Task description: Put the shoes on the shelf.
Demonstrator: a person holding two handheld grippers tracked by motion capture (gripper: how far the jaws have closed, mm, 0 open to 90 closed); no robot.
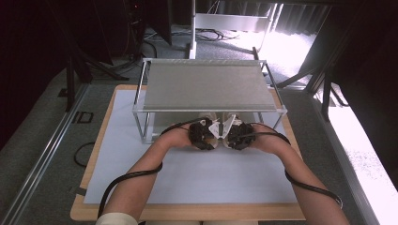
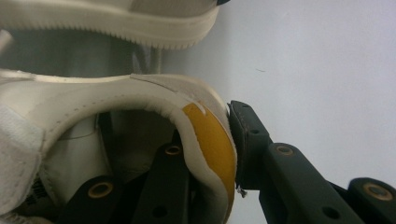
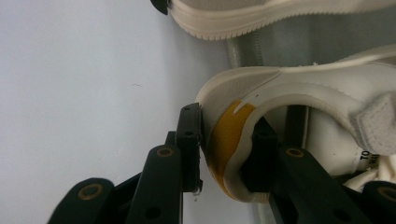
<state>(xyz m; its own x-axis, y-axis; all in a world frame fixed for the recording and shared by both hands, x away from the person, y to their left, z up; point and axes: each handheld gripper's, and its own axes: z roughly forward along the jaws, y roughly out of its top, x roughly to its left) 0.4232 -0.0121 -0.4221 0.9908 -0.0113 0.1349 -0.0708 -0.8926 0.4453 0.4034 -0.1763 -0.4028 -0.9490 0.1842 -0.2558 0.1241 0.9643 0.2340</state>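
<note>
Under the front edge of the grey metal-framed shelf, each gripper is clamping the yellow-patched heel of its own white leather sneaker: left gripper one sneaker, right gripper the other sneaker, toes pointing away beneath the shelf.

Matt white leather shoes with ribbed rubber soles — smooth metal rack.
</note>
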